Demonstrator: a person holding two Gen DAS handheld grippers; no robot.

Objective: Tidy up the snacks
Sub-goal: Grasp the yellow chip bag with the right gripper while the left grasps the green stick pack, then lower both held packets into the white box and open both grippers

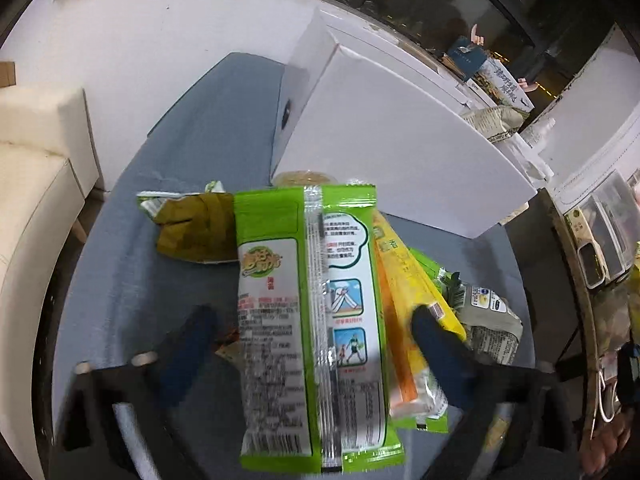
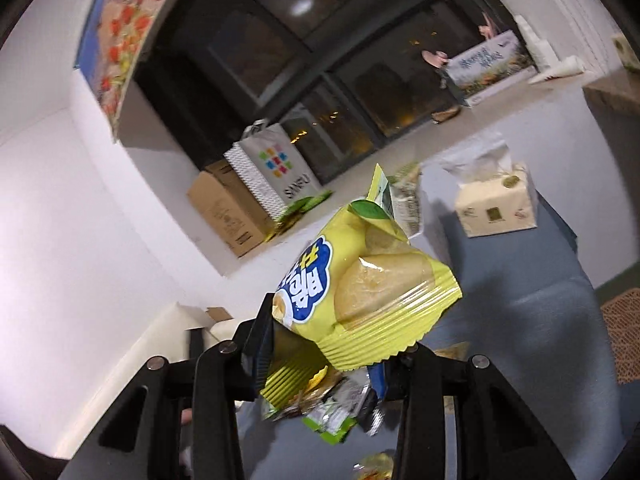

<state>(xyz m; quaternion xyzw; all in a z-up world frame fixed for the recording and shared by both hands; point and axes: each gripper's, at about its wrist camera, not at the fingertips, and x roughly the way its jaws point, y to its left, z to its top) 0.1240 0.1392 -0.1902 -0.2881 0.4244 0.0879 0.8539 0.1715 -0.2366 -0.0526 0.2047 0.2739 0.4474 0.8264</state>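
Note:
In the left wrist view my left gripper [image 1: 316,328] is open, its blue fingers either side of a green and white snack packet [image 1: 312,320] that lies back-up on the grey tablecloth [image 1: 192,152]. A yellow-orange packet [image 1: 404,304] lies under its right side. An olive packet [image 1: 192,228] lies to the left, a grey one [image 1: 490,320] to the right. In the right wrist view my right gripper [image 2: 328,344] is shut on a yellow cake packet [image 2: 360,288] and holds it in the air above several snacks [image 2: 336,404].
A white open box [image 1: 400,140] stands behind the snacks. A cream sofa [image 1: 32,184] is at the left. A tissue pack [image 2: 496,204] sits on the far table end. A cardboard box [image 2: 224,212] and paper bag [image 2: 276,168] stand by the wall.

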